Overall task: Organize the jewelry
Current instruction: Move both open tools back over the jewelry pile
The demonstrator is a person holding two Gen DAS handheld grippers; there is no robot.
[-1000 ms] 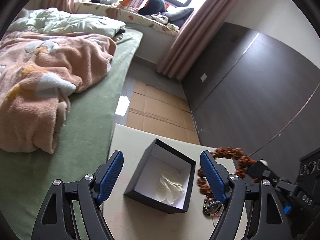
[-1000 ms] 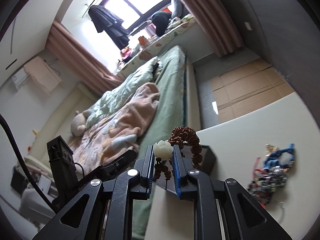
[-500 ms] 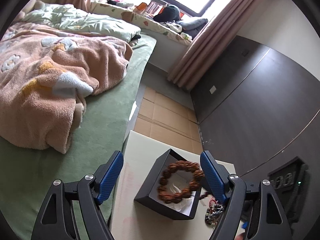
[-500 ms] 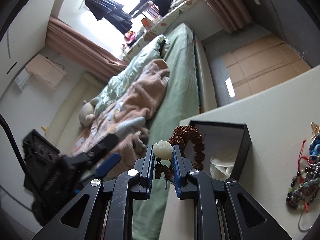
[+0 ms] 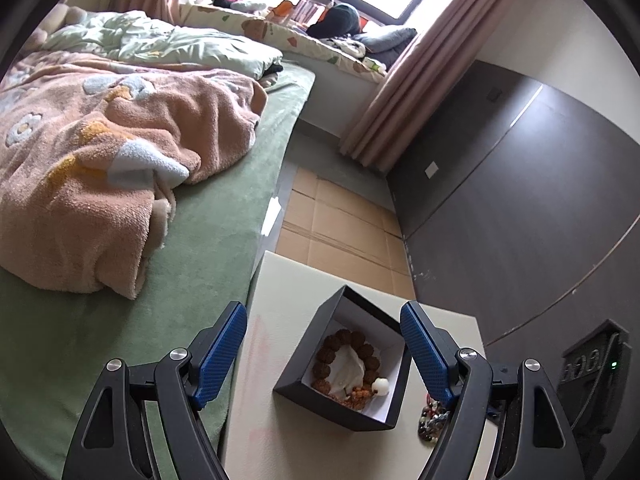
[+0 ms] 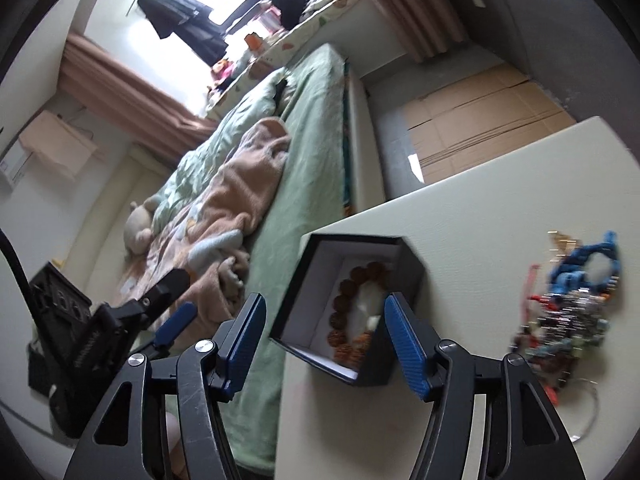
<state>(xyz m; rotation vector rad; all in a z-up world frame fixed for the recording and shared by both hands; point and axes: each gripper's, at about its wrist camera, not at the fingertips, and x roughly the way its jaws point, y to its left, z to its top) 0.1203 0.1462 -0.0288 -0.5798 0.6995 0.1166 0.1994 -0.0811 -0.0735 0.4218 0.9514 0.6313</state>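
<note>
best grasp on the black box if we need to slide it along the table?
Probably straddle the black box from above, one finger outside each opposite wall. The walls are straight, upright and thin; it sits corner-on to the left gripper, so rotate the wrist to square up. The bead bracelet fills the inside.

Jewelry pile (image 6: 572, 320) blurred; bracelet (image 6: 352, 312) partly hidden.

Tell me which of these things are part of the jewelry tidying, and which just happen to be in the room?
Part of the job:
brown bead bracelet, lying in the black box
jewelry pile on the table
left gripper and right gripper, both open

Just lying about:
pink blanket
cardboard on the floor
curtain
</note>
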